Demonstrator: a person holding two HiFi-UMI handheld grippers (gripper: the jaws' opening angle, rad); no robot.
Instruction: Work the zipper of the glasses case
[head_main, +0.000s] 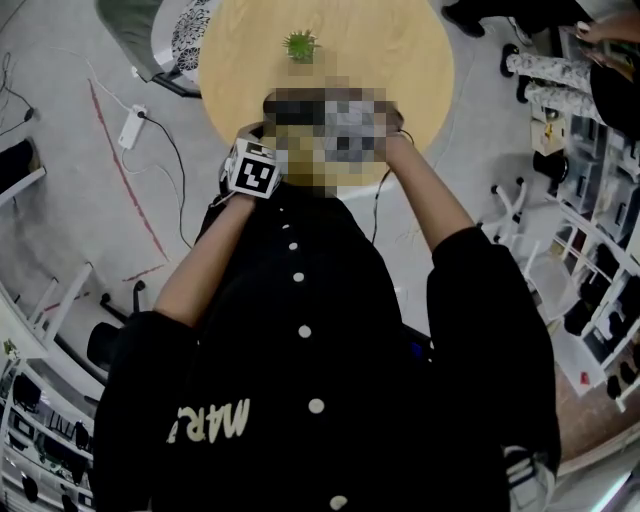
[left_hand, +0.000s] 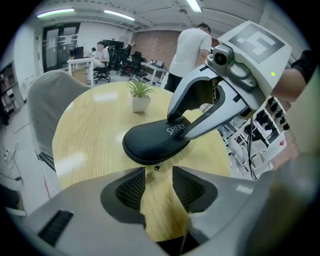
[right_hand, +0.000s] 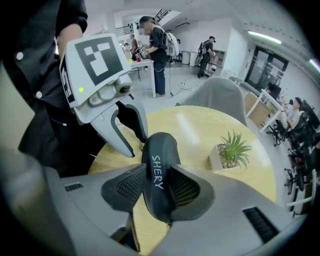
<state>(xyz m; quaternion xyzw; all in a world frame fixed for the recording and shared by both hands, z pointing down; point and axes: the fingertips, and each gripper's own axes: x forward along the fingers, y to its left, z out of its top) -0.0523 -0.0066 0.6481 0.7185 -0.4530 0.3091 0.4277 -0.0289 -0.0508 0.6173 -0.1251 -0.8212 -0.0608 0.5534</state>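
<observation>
Right gripper tight around closed glasses case; left gripper jaws apart, empty.

Glasses case: just the one.
Zipper pull: one.
Grippers: two, the left gripper and the right gripper.
Marker cubes: two, one per gripper.
Potted plant: one.
Round table: one.

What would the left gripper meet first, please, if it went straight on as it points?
Probably the zipper pull on the glasses case, just beyond the open jaws of the left gripper; depth is unclear.
</observation>
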